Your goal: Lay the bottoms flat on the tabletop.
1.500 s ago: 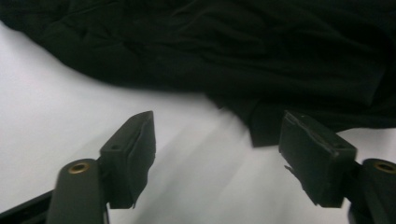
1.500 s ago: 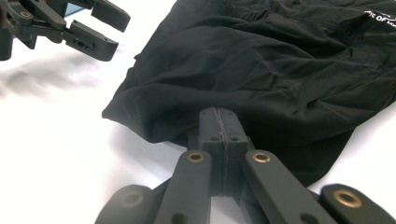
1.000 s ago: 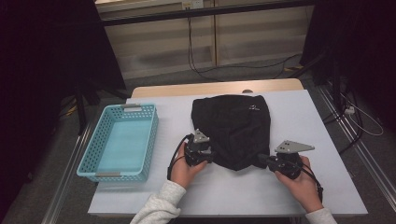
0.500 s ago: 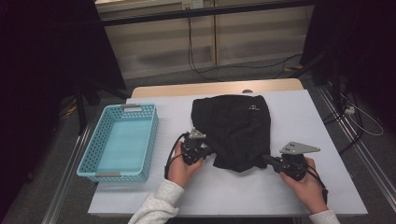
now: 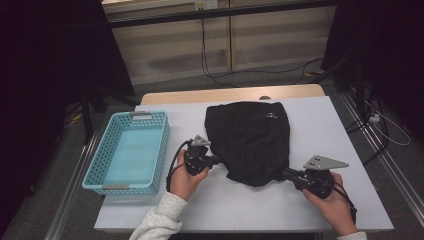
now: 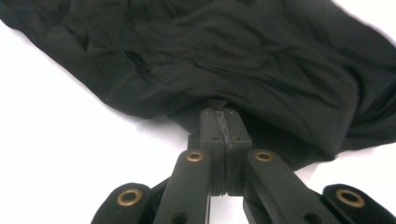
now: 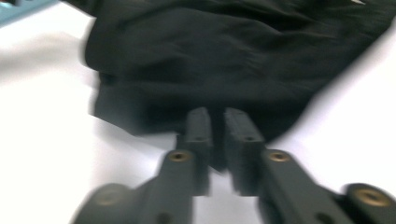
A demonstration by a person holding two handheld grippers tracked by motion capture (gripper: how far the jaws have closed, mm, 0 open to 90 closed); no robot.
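A black garment (image 5: 250, 140) lies bunched on the white table (image 5: 320, 120). My left gripper (image 5: 218, 161) is at its lower left edge. In the left gripper view the jaws (image 6: 223, 116) are pressed together, with a fold of the black fabric (image 6: 243, 60) pinched at their tips. My right gripper (image 5: 286, 173) points into the garment's lower right corner. Its jaws (image 7: 217, 116) have just been opening. A narrow gap stands between them, and the dark cloth (image 7: 224, 56) lies in and beyond it.
A light blue plastic basket (image 5: 97, 172) stands empty at the table's left side. Bare white tabletop lies in front of the garment and to its right. Cables run over the floor behind the table.
The left gripper's jaws closed on the garment's edge and the hand shifted slightly left. The right hand edged right and its jaws parted a little.
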